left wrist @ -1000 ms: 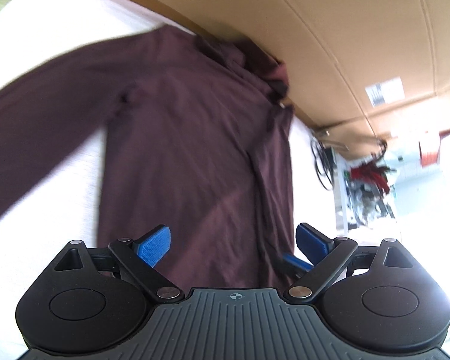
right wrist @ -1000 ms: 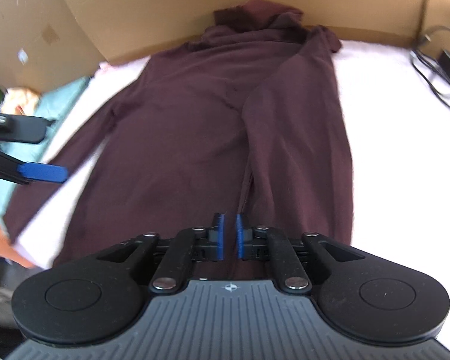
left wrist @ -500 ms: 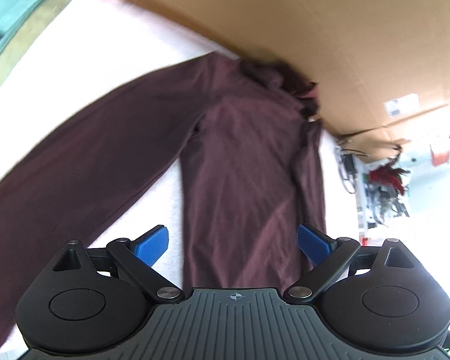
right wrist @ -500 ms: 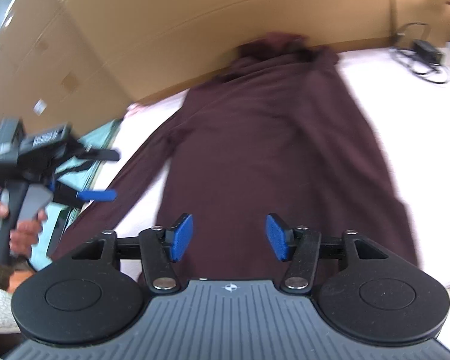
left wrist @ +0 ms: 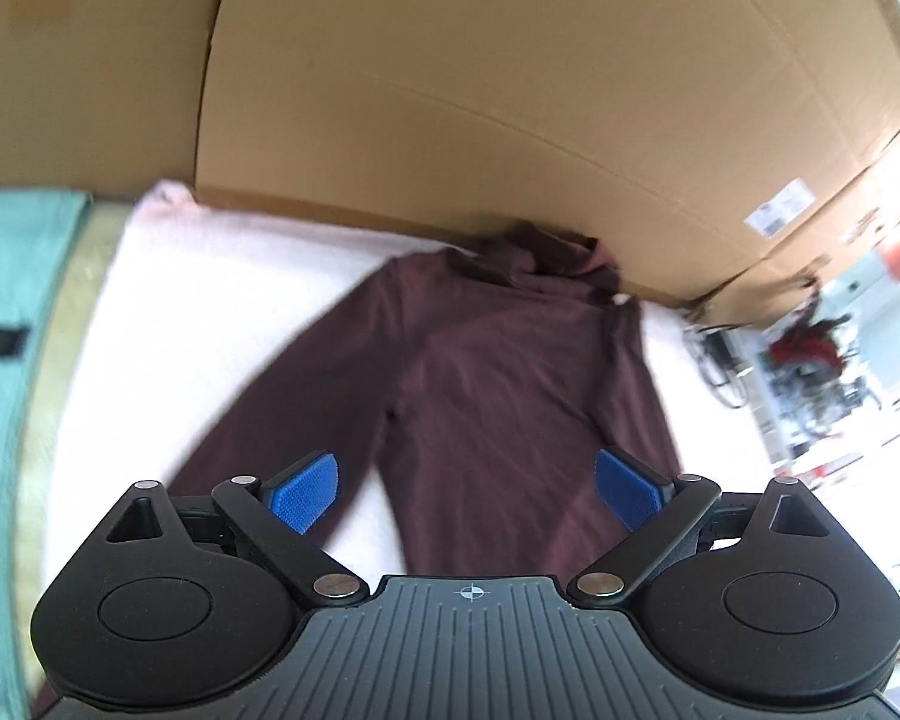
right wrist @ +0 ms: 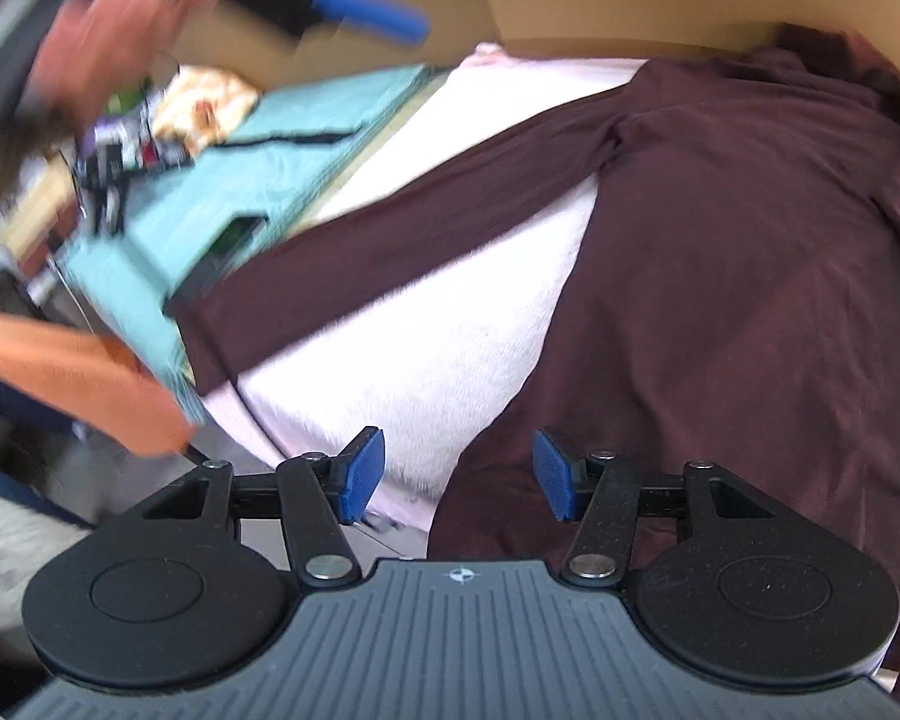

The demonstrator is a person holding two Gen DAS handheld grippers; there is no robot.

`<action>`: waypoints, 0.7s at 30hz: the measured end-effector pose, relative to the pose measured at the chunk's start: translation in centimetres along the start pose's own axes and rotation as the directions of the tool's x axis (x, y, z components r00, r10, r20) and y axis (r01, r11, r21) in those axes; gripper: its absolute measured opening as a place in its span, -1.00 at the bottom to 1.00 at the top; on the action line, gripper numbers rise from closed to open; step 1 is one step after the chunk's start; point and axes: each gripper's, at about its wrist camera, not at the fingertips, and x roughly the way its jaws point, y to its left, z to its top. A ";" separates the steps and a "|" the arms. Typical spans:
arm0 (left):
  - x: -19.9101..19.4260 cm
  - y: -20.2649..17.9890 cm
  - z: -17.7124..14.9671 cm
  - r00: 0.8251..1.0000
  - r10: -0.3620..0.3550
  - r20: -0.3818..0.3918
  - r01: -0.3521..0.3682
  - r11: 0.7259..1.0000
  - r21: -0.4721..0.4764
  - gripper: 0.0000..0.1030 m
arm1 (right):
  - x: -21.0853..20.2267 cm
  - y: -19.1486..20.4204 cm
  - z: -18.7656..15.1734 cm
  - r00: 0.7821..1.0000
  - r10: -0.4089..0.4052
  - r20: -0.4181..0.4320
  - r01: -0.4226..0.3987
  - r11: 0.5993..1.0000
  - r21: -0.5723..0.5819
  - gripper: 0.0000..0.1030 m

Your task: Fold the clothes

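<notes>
A dark maroon long-sleeved top (left wrist: 510,390) lies flat on a white fleece cover (left wrist: 222,312), collar toward the cardboard wall. Its right side is folded inward over the body; its left sleeve (right wrist: 402,222) stretches out toward the cover's left edge. My left gripper (left wrist: 465,489) hangs open above the lower part of the top, nothing between its blue pads. My right gripper (right wrist: 459,474) is also open, low over the hem's left corner (right wrist: 486,480), holding nothing. The left gripper (right wrist: 354,6) shows blurred at the top of the right wrist view, held by a hand (right wrist: 108,42).
A tall cardboard wall (left wrist: 510,90) closes off the far side. A teal cloth (right wrist: 222,180) and clutter lie left of the cover. An orange sleeve (right wrist: 72,378) is at the left edge. Cables and shelves (left wrist: 810,372) lie to the right.
The right gripper opened from shut and swung left toward the hem corner and the spread sleeve. The left gripper drew back and rose, so the top looks smaller.
</notes>
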 end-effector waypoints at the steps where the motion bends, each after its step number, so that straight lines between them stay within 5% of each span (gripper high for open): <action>1: 0.7 0.3 0.7 1.000 0.012 -0.008 -0.012 1.000 0.017 0.92 | 0.3 0.4 -0.2 1.000 -0.022 -0.007 0.022 1.000 -0.016 0.12; 9: 9.0 3.7 6.6 0.992 0.025 -0.120 -0.016 0.998 0.068 0.92 | 2.8 1.4 -0.6 0.986 -0.158 -0.053 0.158 0.987 -0.006 0.09; 14: 14.0 6.1 10.3 0.980 -0.101 -0.174 0.101 0.995 -0.007 0.92 | 4.1 2.2 -0.4 0.966 -0.246 -0.081 0.247 0.969 0.006 0.12; 21: 19.3 6.6 12.6 0.966 -0.053 -0.252 0.076 0.994 0.081 0.92 | 5.1 3.1 -0.2 0.937 -0.333 -0.103 0.339 0.940 0.044 0.17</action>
